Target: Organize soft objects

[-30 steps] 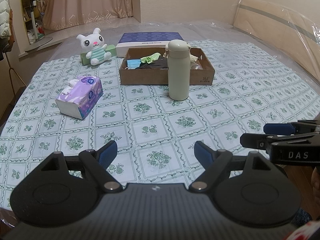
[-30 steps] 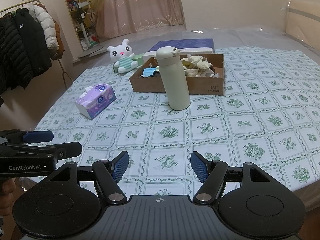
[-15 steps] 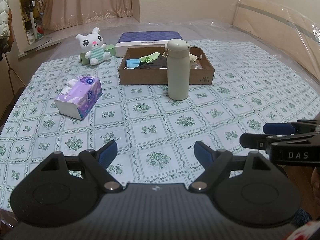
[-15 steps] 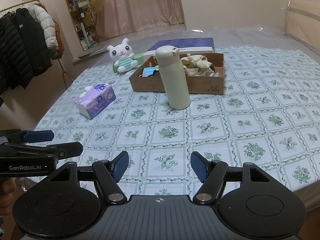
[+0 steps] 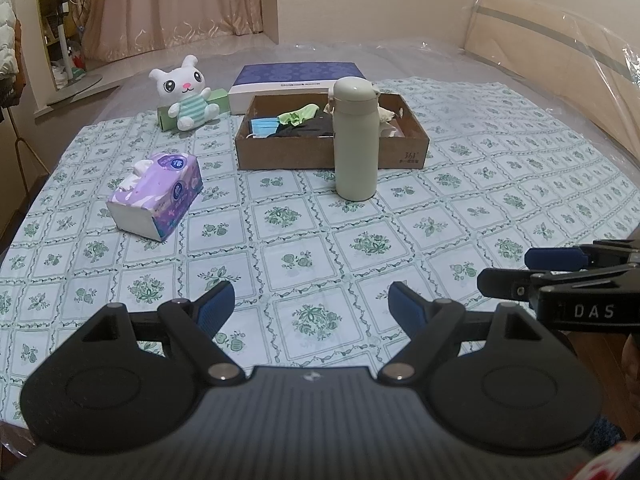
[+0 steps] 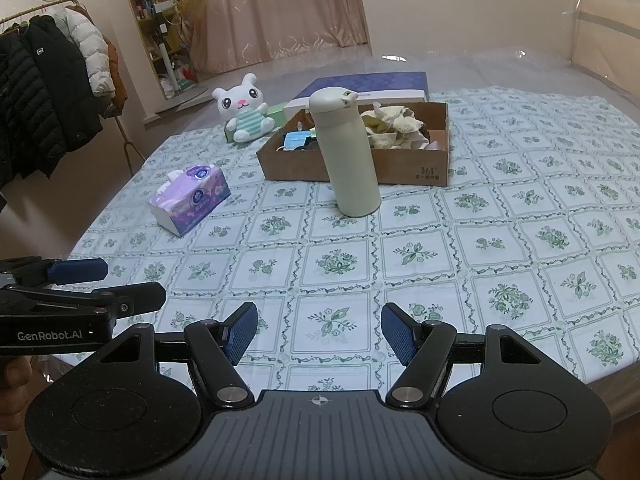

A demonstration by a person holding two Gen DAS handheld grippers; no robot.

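The brown cardboard box (image 5: 332, 156) sits in the upper middle of the left wrist view, and soft things lie inside it: a blue face mask (image 5: 264, 125), a green cloth (image 5: 298, 115), some dark cloth (image 5: 308, 130) and pale cream cloths (image 6: 394, 126). A tall cream bottle (image 5: 356, 140) stands upright just in front of the box. A white bunny toy (image 5: 184, 92) with a green striped tummy sits up at the upper left, leaning near a small green box (image 5: 218, 98). Behind the cardboard box lies a flat blue and white box (image 5: 296, 78). A purple tissue pack (image 5: 158, 194) lies at the left, well apart from the bottle. All of these rest on a table (image 5: 500, 184) with a white cloth that has green flowers on it. The left gripper (image 5: 311, 304) is at the bottom middle of its view, its blue fingers (image 5: 216, 304) wide apart and holding nothing. The right gripper (image 6: 319, 334) is at the bottom middle of its own view, fingers (image 6: 242, 332) also wide apart and holding nothing. Both are low over the near edge of the table, well apart from the soft things. Coats (image 6: 44, 92) hang at the far left of the right wrist view.
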